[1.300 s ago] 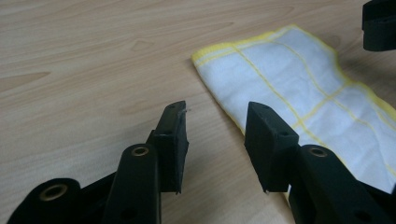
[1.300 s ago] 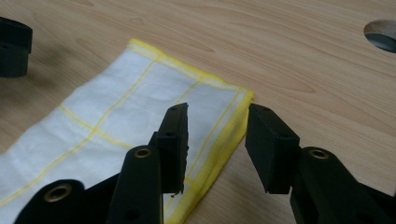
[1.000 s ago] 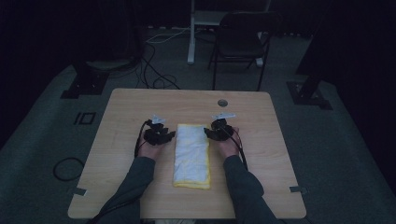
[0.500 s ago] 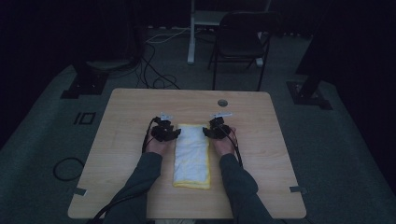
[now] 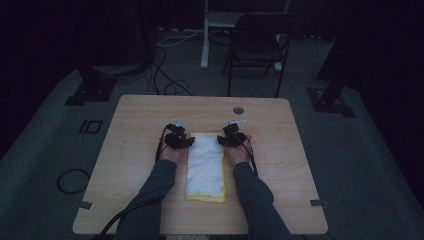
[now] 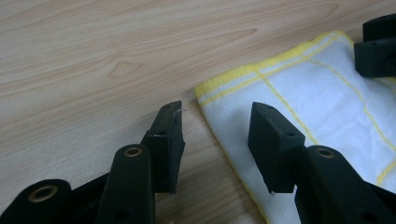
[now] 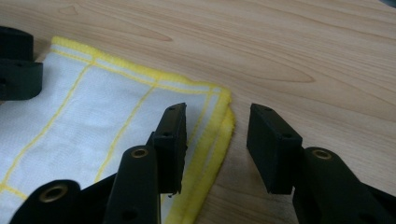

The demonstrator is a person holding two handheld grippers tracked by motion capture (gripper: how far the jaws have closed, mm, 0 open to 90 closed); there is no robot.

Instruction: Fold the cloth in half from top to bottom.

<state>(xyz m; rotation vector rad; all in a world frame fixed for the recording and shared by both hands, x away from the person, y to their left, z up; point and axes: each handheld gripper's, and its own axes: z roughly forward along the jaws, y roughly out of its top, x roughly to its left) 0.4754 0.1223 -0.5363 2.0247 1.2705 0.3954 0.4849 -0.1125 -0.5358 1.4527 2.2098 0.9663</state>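
Our left gripper (image 6: 215,133) and right gripper (image 7: 217,140) both stand released, each straddling a far corner of the folded towel (image 5: 205,165) lying mid-table (image 5: 300,150). We should probably lower until one jaw slips under every layer, then clench evenly.

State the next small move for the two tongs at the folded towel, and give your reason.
Probably close both at once. The left tongs and the right tongs are open, each straddling a far corner of the towel, one jaw over the cloth and one over the bare table. Neither grips it yet.
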